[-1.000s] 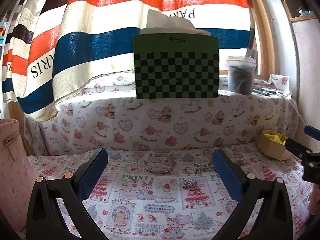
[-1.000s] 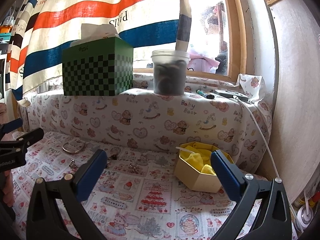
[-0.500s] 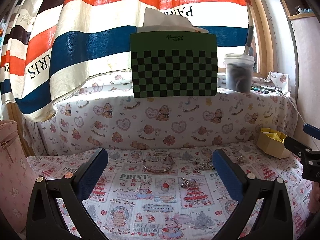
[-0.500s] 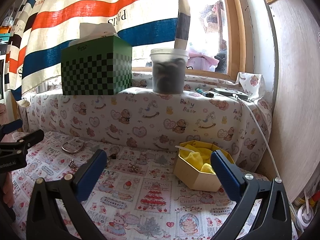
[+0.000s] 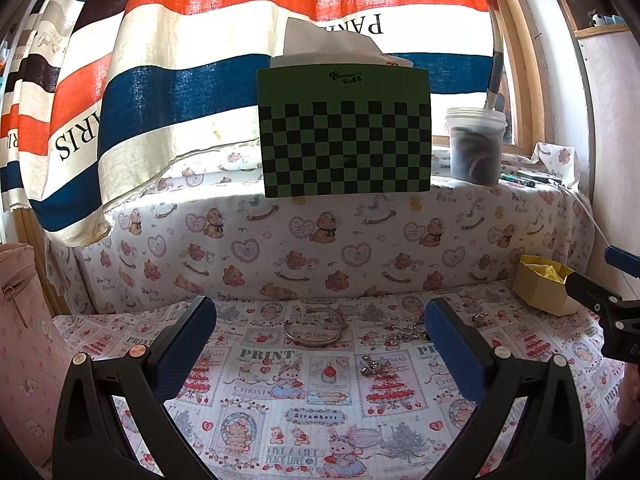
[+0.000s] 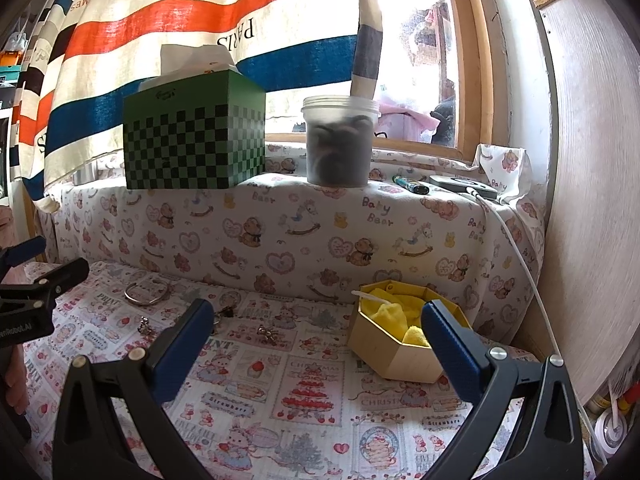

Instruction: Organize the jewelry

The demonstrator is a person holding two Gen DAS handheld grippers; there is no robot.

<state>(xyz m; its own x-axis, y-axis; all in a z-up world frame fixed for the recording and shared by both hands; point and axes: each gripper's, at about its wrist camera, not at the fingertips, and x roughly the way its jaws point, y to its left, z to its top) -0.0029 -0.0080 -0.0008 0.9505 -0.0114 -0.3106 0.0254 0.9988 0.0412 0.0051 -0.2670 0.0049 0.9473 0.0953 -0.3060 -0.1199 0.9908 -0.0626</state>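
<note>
A silver bangle (image 5: 313,332) lies on the printed cloth ahead of my open, empty left gripper (image 5: 320,340); it also shows in the right wrist view (image 6: 146,293). Small metal jewelry pieces (image 5: 404,332) and a charm (image 5: 370,365) lie right of it. A hexagonal tan box with yellow lining (image 6: 404,334) sits at the right, partly behind the right finger of my open, empty right gripper (image 6: 316,344). A small earring (image 6: 266,332) and a charm (image 6: 144,324) lie on the cloth left of the box. The box shows in the left wrist view (image 5: 544,290).
A green checkered tissue box (image 5: 344,132) and a lidded plastic tub (image 6: 338,140) stand on the raised ledge behind. A striped curtain (image 5: 200,60) hangs above. A pink bag (image 5: 20,340) stands at the far left. A white cable (image 6: 520,256) runs down the right side.
Both grippers have drifted slightly; the view in each has shifted a little. Both stay open and empty. Jewelry has not moved.
</note>
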